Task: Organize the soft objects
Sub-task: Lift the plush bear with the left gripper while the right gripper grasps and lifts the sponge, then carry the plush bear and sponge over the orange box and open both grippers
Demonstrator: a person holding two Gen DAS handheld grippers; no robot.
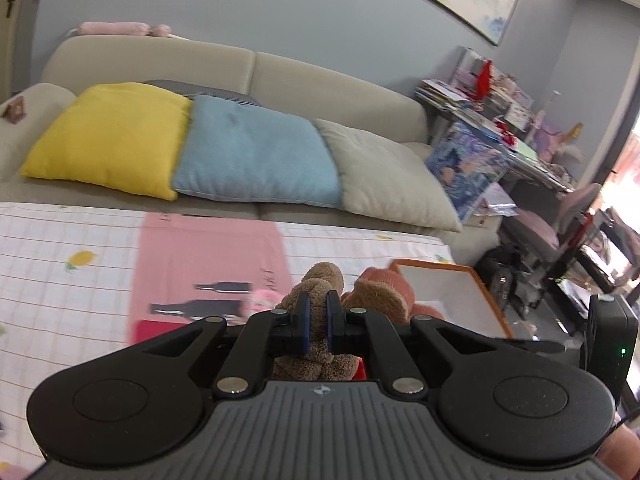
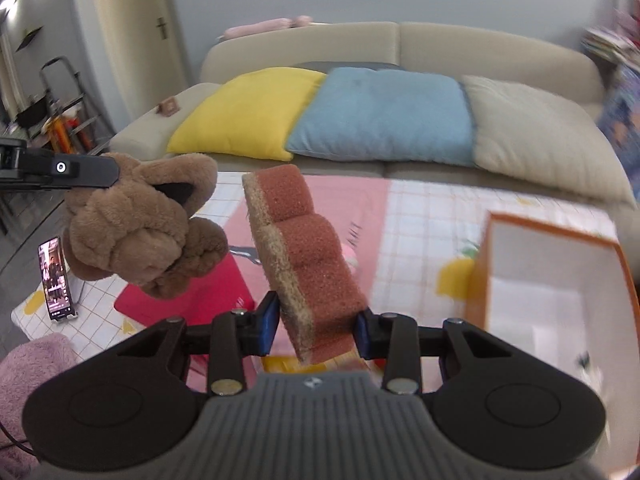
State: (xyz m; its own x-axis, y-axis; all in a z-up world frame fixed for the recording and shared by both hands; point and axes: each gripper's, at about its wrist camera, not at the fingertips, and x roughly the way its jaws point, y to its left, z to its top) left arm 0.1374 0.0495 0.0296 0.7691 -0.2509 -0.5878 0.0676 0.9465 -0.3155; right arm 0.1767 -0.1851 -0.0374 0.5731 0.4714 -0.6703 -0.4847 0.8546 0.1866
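Fingers first: the right gripper (image 2: 316, 330) has its blue pads pinched on the lower end of a reddish-brown sponge with a tan scouring layer (image 2: 304, 256), jaws part open around it, and the sponge juts up through the middle of the right wrist view, clear of the table. Over at centre left of that view, the left gripper (image 2: 132, 184) is all but closed on a brown knotted plush toy (image 2: 140, 232), which dangles in the air; the left wrist view shows the same toy squeezed tight between its pads.

Outward now: at the right of the frame sits an orange-rimmed box with a white inside (image 2: 552, 280), and what shows of its interior looks empty, so by my reading nothing has been dropped in yet. Both pickups look done; both deliveries remain.

More is waiting on the checked tablecloth (image 2: 432, 216): a pink soft item (image 1: 262, 298) lies at lower centre of the left wrist view, and a mauve fluffy cloth (image 2: 32, 368) lies at lower left of the right wrist view. Early days, I'd say.
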